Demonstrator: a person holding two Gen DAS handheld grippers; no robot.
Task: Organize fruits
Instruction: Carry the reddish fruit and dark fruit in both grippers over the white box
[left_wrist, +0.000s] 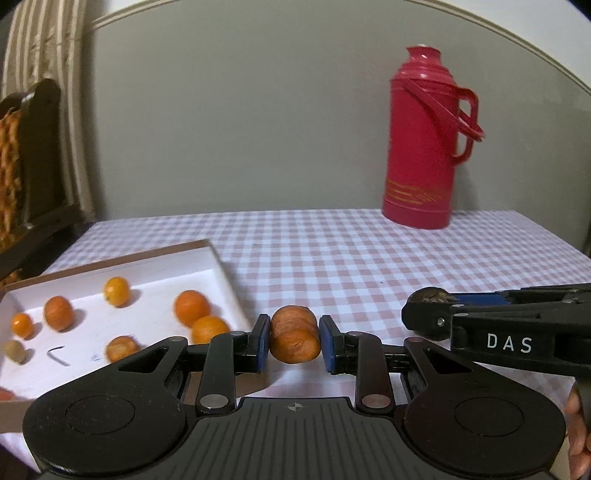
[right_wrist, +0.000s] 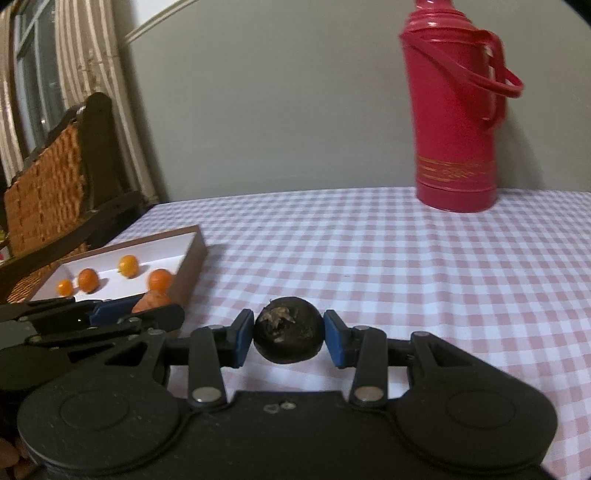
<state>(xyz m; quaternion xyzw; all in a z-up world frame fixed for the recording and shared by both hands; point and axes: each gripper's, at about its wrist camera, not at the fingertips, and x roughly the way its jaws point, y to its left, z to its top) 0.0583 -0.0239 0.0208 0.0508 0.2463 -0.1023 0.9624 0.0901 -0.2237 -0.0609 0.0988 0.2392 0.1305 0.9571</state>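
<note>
Between the blue pads of the left gripper (left_wrist: 294, 341) sits a chunk of carrot (left_wrist: 294, 339), squeezed from both sides and held up off the checked tablecloth (left_wrist: 351, 258). Just off to that gripper's left is the white tray (left_wrist: 218, 258) with a brown rim, and inside it a bunch of small orange fruits (left_wrist: 191, 307) lie scattered, a few of them blurry. The right gripper (right_wrist: 289, 339) is clamped on a dark round fruit (right_wrist: 288, 338) with a dried, pale patch on top, also lifted clear of the cloth. Both tools are side by side, right one just beside the left; from the right wrist view the carrot peeks out past the left tool's fingers. Far ahead of both, and a bit to the right, a red thermos (left_wrist: 424, 140) stands upright against the wall. Off to the far left there's a wicker chair (right_wrist: 48, 184)
</note>
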